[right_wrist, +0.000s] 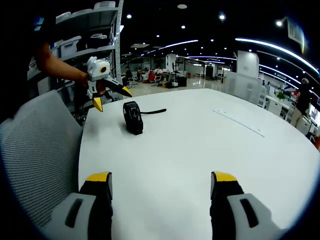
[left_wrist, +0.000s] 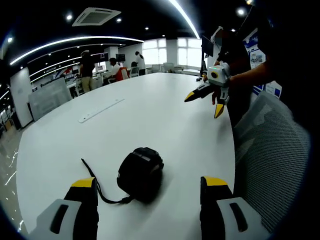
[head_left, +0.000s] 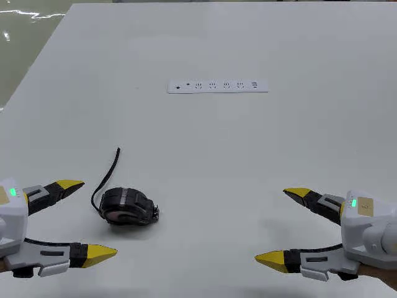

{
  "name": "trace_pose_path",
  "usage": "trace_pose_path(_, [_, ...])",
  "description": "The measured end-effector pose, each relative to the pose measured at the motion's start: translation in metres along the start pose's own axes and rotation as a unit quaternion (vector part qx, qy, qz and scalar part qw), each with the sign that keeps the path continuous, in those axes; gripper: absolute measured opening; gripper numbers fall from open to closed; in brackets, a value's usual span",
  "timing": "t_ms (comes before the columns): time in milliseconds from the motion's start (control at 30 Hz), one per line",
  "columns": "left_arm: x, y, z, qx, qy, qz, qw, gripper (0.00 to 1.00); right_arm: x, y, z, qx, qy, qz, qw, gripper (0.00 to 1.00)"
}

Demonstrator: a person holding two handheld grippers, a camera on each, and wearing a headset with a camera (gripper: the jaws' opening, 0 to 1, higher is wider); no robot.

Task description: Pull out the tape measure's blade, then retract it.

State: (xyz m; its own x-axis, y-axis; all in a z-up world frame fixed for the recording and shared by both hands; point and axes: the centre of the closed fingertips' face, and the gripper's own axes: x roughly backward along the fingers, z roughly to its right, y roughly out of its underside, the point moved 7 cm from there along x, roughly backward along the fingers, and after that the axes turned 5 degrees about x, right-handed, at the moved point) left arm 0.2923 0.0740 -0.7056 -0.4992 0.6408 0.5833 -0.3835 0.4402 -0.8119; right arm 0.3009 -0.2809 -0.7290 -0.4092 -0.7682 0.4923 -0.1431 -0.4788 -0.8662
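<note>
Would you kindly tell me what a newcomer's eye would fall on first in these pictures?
The black tape measure lies on the wide white table, its dark cord trailing away behind it. The yellow-tipped left tool hangs open close beside it, and the right tool hangs open farther off, both holding nothing.

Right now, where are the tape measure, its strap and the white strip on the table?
tape measure (head_left: pixel 127 206): head view, top of its black case.
strap (head_left: pixel 107 174): head view, middle of the black cord.
white strip (head_left: pixel 217 86): head view, centre of its flat face.
</note>
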Motion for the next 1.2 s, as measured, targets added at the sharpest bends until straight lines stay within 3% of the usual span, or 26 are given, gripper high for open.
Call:
trace_pose_path(533, [-0.019,-0.006,-0.016,-0.04,0.046,-0.054,0.9967,0.64,-0.03,-0.007,0.008,0.029,-0.033,-0.008,0.999,0.69])
trace_pose_path(933, [-0.03,-0.005,-0.023,-0.065,0.076,-0.097,0.9902,0.57,-0.053,-0.015,0.008,0.034,-0.055,-0.001,0.9979,0.64])
trace_pose_path(1200, [-0.039,-0.005,-0.029,-0.087,0.094,-0.127,0.9836,0.47,-0.07,-0.019,0.006,0.051,-0.083,0.005,0.9953,0.57])
